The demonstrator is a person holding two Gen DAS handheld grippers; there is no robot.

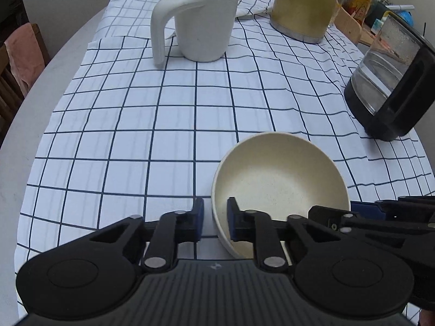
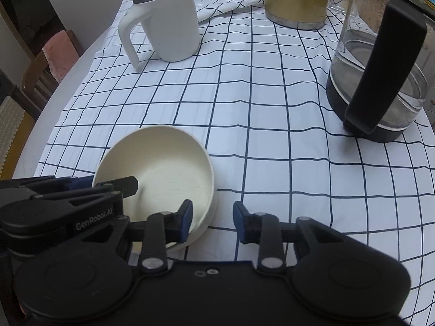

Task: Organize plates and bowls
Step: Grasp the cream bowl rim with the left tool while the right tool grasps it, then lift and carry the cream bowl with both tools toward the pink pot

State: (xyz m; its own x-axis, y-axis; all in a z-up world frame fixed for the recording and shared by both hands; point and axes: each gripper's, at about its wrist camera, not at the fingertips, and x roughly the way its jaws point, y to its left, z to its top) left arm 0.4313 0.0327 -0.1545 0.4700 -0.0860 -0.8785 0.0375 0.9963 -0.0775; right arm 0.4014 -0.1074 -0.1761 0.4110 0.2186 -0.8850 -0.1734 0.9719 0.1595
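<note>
A cream bowl [image 1: 280, 184] sits on the checked cloth [image 1: 136, 135], close in front of both grippers. My left gripper [image 1: 216, 217] is shut on the bowl's left rim, with one blue pad outside the wall and the other inside. In the right wrist view the same bowl [image 2: 163, 168] lies to the lower left, and a second cream rim [image 2: 202, 229] shows beneath it. My right gripper [image 2: 213, 217] straddles the bowl's right rim. Its left pad is inside the bowl and its right pad stands clear of the wall, so it is open. Each gripper shows in the other's view: right gripper [image 1: 345, 212], left gripper [image 2: 108, 183].
At the far side stand a white mug [image 1: 206, 19] with a steel rim and a gold kettle [image 1: 301, 5]. A glass kettle [image 2: 380, 81] with a black handle stands to the right. The round table edge [image 1: 32, 95] curves on the left, with a chair and pink cloth [image 1: 21, 57] beyond.
</note>
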